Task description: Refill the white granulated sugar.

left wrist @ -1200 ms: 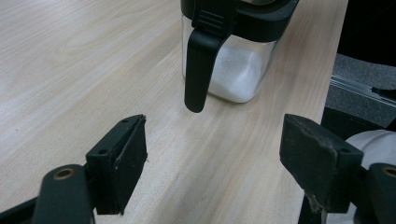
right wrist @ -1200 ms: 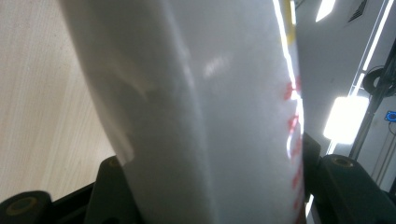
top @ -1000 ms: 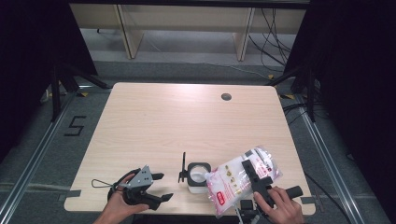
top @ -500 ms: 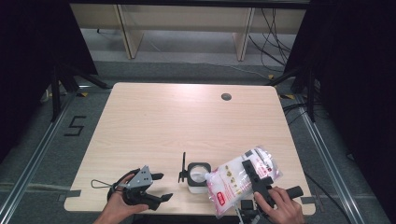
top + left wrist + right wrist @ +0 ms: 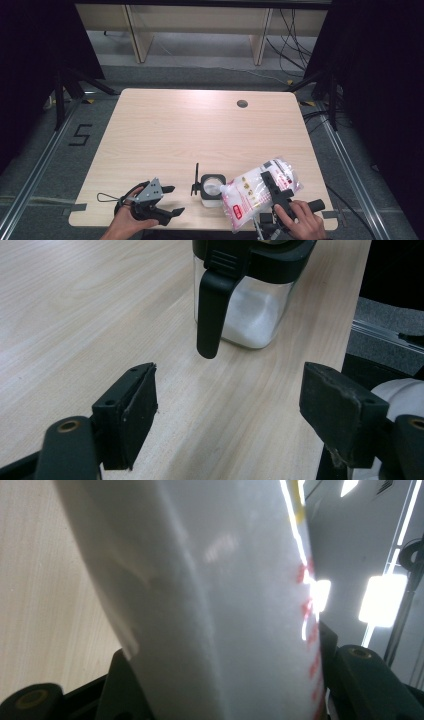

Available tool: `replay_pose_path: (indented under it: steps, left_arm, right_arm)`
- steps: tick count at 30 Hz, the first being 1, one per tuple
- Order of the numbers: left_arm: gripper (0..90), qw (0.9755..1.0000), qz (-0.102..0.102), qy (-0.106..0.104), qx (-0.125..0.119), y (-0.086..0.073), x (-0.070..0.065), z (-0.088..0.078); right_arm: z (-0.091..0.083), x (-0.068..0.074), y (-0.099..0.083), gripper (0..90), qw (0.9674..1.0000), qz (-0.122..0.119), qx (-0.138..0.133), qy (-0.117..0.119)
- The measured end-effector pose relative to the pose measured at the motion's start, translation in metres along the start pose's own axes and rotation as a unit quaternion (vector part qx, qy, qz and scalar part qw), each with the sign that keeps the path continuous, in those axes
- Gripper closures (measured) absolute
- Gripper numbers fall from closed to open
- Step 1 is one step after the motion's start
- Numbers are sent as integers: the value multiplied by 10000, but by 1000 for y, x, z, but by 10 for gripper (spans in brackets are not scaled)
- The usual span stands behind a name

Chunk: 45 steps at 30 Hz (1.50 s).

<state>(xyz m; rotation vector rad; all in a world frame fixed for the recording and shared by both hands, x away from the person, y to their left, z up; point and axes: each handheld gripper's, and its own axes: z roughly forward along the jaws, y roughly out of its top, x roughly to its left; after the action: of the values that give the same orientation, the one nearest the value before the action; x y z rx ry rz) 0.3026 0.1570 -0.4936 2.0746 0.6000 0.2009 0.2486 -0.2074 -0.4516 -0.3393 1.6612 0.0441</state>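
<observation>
**High view: one bag tipped at one jar near the table's front edge**

Much of the right gripper (image 5: 274,186) is covered in the high view by the bag (image 5: 255,192) and by the right hand (image 5: 300,220); its fingertips cannot be made out there. In the right gripper view the bag's white, glossy side blocks nearly everything; red print is seen along one edge but cannot be read, and only the bases of the two jaws are seen at the bottom corners. The jar's (image 5: 250,300) top is cut off in the left gripper view.

The bag is pinched between the right gripper's jaws, one on each side of it, and these jaws have just been closing a little. It is held tilted, its lower corner at the jar's open mouth. White powder is seen inside the jar, and a black lid stands up at its left.

The left gripper (image 5: 167,200), held in the left hand (image 5: 125,225), is kept just left of the jar with its jaws spread and nothing between them.

One bag, one jar, two grippers and one table (image 5: 175,130) are counted.
</observation>
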Motion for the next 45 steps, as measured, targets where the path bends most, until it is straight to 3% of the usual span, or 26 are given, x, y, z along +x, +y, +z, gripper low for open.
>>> replay_pose_path:
  steps: [1, 2, 3, 6, 7, 9, 10, 12, 16, 18, 20, 23, 27, 28, 29, 30, 31, 32, 34, 38, 41, 44, 45]
  left_arm:
    - [228, 10000, 31, 20, 28, 0, 0, 0]
    - [228, 10000, 33, -2, 30, -1, 0, 0]
    - [228, 10000, 56, 34, 4, -1, 0, 0]
    - [228, 10000, 69, 28, -12, 1, 1, 0]
    - [228, 10000, 72, 43, 29, 0, 0, -1]
    - [228, 10000, 59, 9, 29, -1, 0, -1]
    - [228, 10000, 12, 8, 10, 0, 0, 0]
    - [228, 10000, 3, 2, -2, 0, 0, 0]
    - [228, 10000, 81, 37, 1, 1, 1, -1]
    - [228, 10000, 65, 48, 5, 1, 0, -1]
    - [228, 9998, 191, 31, -34, 0, 2, -1]
    - [228, 10000, 39, 35, -5, 1, 1, -1]
    - [228, 9998, 171, 38, 14, 1, 2, -2]
    - [229, 10000, -3, 39, -23, 0, 1, -1]
    - [229, 10000, 11, 18, -27, 0, 1, -1]
    - [229, 10000, 10, 55, 3, 1, 0, -1]
    - [229, 10000, 74, 50, 10, 0, 1, -2]
    - [228, 9998, 193, 38, 14, 1, 2, -2]
    - [229, 10000, 2, 26, -31, 0, 1, -1]
    - [228, 9999, 133, 42, 15, 1, 1, -2]
    - [228, 10000, 9, 23, -27, 0, 1, -1]
    - [228, 9998, 201, 34, 18, 1, 3, -2]
    - [228, 10000, -3, 17, -30, 0, 1, -1]
  right_arm:
    - [-1, 1, 0, 496, 10000, 26, 21, -26]
    - [1, -2, 0, 497, 9998, -172, -116, -75]
    - [1, -3, 0, 498, 9997, -205, -109, -41]
    - [2, 1, -2, 500, 9999, -4, -101, 16]
    - [2, -2, -2, 501, 9997, -164, -172, -59]
    - [2, -2, -2, 501, 9998, -152, -107, 39]
    - [2, -2, -2, 501, 9997, -167, -167, -77]
    - [0, 0, -2, 501, 10000, -24, -11, 20]
    - [1, -3, -1, 502, 9998, -141, -121, -14]
    - [1, -4, -1, 502, 9995, -200, -214, -138]
    - [1, -4, -1, 502, 9994, -221, -219, -123]
    - [1, -2, -1, 502, 9997, -149, -154, -78]
    - [0, -4, -1, 502, 9997, -197, -137, -56]
    - [0, -3, -1, 502, 9999, -113, -111, -7]
    - [0, -3, -1, 503, 9997, -152, -154, -136]
    - [0, -4, -1, 502, 9997, -161, -176, -111]
    - [-2, -6, 0, 502, 9997, -213, 11, 74]
    - [-2, -6, 0, 502, 9998, -179, -3, 41]
    - [-1, -4, -1, 502, 9998, -166, -119, -72]
    - [-1, -5, 0, 502, 9996, -218, -137, -119]
    - [-1, -5, 0, 502, 9997, -203, -124, -104]
    - [-2, -4, 0, 502, 9999, -150, -63, -13]
    - [-1, -4, 0, 503, 9998, -169, -83, -44]
